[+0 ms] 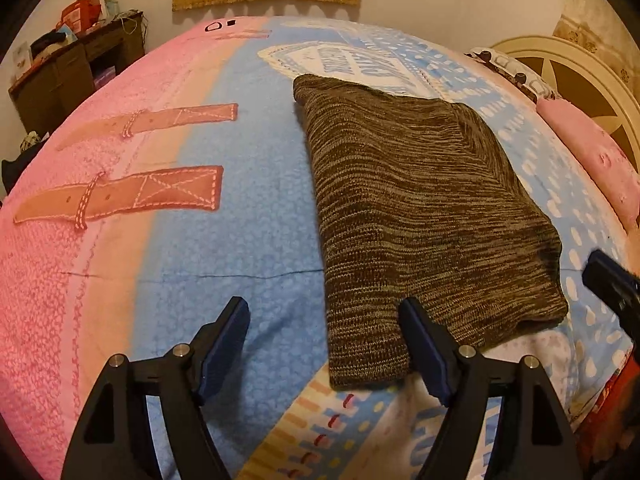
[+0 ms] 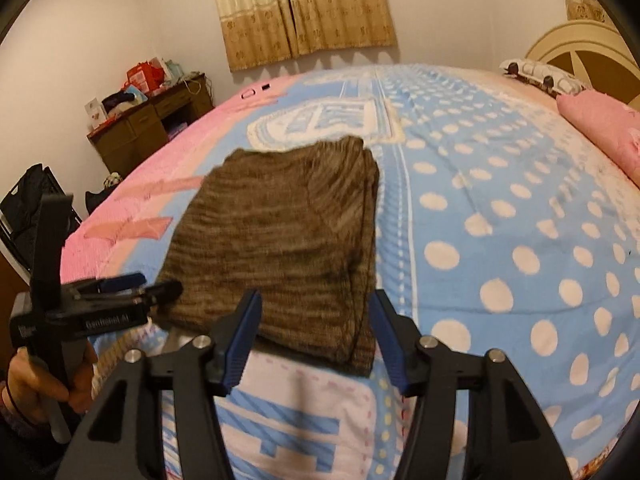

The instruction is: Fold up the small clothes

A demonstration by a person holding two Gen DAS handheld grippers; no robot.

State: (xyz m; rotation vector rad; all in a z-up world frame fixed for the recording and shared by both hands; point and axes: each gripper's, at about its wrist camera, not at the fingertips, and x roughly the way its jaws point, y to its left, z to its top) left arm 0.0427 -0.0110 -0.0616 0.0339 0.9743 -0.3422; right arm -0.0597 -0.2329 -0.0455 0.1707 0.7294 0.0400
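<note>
A brown knitted sweater (image 1: 420,208) lies folded into a long rectangle on the bed's blue, pink and white cover (image 1: 240,220). My left gripper (image 1: 324,308) stands open over the sweater's near left corner, its right finger above the knit and its left finger over bare cover. In the right wrist view the sweater (image 2: 288,232) looks blurred. My right gripper (image 2: 316,298) is open over its near right corner, and the pads do not press on the knit. The left gripper (image 2: 152,286) shows at the sweater's left edge, held by a hand (image 2: 28,384). The right gripper's tip (image 1: 608,280) enters at the right edge.
Pink pillows (image 1: 592,160) and a cream headboard (image 1: 568,68) lie at the bed's right end. A cluttered brown desk (image 2: 148,120) stands by the far wall under tan curtains (image 2: 304,8). A black bag (image 2: 28,200) sits on the floor at the left.
</note>
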